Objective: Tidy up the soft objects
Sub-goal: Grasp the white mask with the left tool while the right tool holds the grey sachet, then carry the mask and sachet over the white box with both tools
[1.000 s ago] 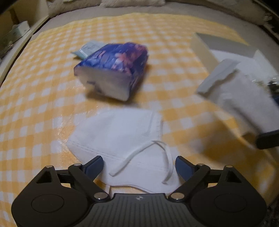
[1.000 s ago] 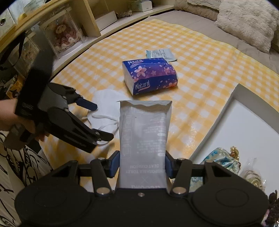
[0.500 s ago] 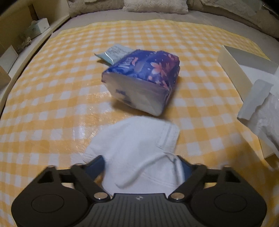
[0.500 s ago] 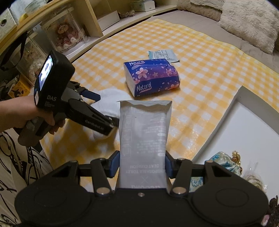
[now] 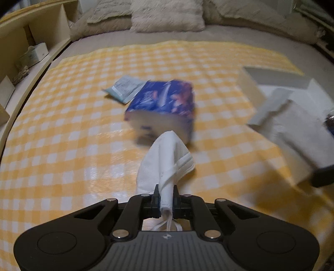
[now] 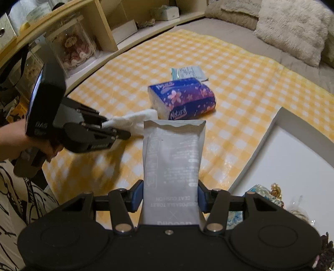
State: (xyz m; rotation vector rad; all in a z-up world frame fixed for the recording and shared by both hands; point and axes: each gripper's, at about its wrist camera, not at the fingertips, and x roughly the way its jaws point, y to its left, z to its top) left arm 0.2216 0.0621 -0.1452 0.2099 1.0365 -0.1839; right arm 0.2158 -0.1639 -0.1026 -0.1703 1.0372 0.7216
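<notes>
My left gripper (image 5: 166,200) is shut on a white face mask (image 5: 167,158) and holds it off the yellow checked cloth (image 5: 62,146); the mask also shows in the right wrist view (image 6: 133,122). My right gripper (image 6: 170,198) is shut on a grey flat packet (image 6: 173,164) printed "disposable toilet seat cushion", held above the cloth. That packet shows at the right of the left wrist view (image 5: 292,127). A blue flowered tissue pack (image 6: 181,98) lies mid-cloth, just beyond the mask. A small pale green packet (image 6: 187,73) lies behind it.
A white open box (image 6: 281,162) sits at the right, with a patterned pouch (image 6: 258,191) and trinkets in its near corner. Shelves (image 6: 87,37) with a doll case line the left side. Fluffy pillows (image 5: 167,14) lie at the far end of the bed.
My left gripper went from open above the flat mask to shut on it and lifted it off the cloth. The right gripper kept holding the grey packet almost still.
</notes>
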